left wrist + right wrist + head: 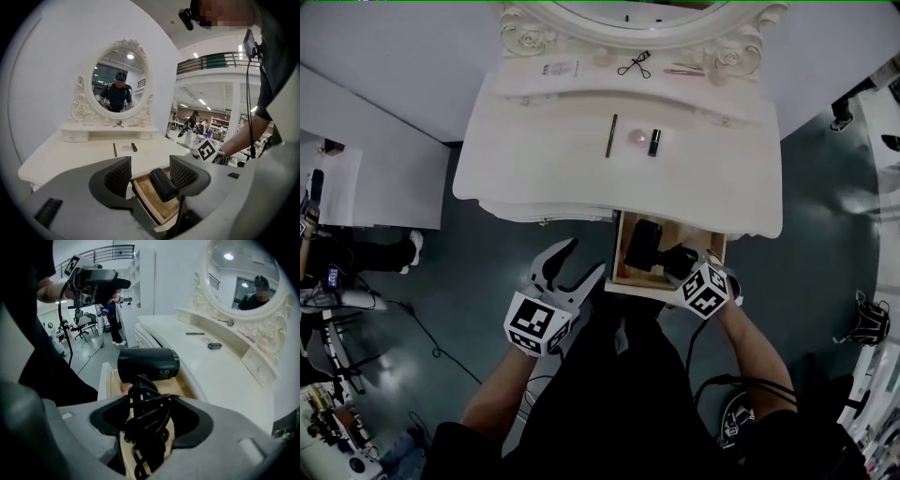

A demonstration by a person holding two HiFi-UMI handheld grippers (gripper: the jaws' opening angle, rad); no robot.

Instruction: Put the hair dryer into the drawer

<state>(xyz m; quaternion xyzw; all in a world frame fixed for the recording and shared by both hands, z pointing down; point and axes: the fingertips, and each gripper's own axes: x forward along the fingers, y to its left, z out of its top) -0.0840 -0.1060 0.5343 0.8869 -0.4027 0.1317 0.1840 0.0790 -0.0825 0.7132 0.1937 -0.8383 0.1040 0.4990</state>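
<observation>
**Hair dryer held over the open drawer**

The right gripper (675, 263) has its fingers closed on the handle of the black hair dryer (642, 246). The dryer's cord is wound round that handle, so the pads press on the coiled cord from both sides. Beyond the fingertips the barrel lies crosswise, with its labelled side facing back towards the gripper. Under the fingers and the barrel sits the open drawer (649, 290), pulled out from the front of the white dressing table (534, 164). The dryer is within the drawer's outline. I cannot tell whether it rests on the wooden bottom or hangs just above it.

The left gripper (587, 255) is off to the left side of the drawer, apart from it, over the dark floor. Its fingers are spread wide with nothing between them. Ahead of those fingertips and a little to their right are the drawer's corner and the end of the dryer barrel.

Farther past both sets of fingers, a thin dark stick (611, 135) and a small dark tube (654, 142) lie on the tabletop. The oval mirror (121, 77) stands behind them.
</observation>
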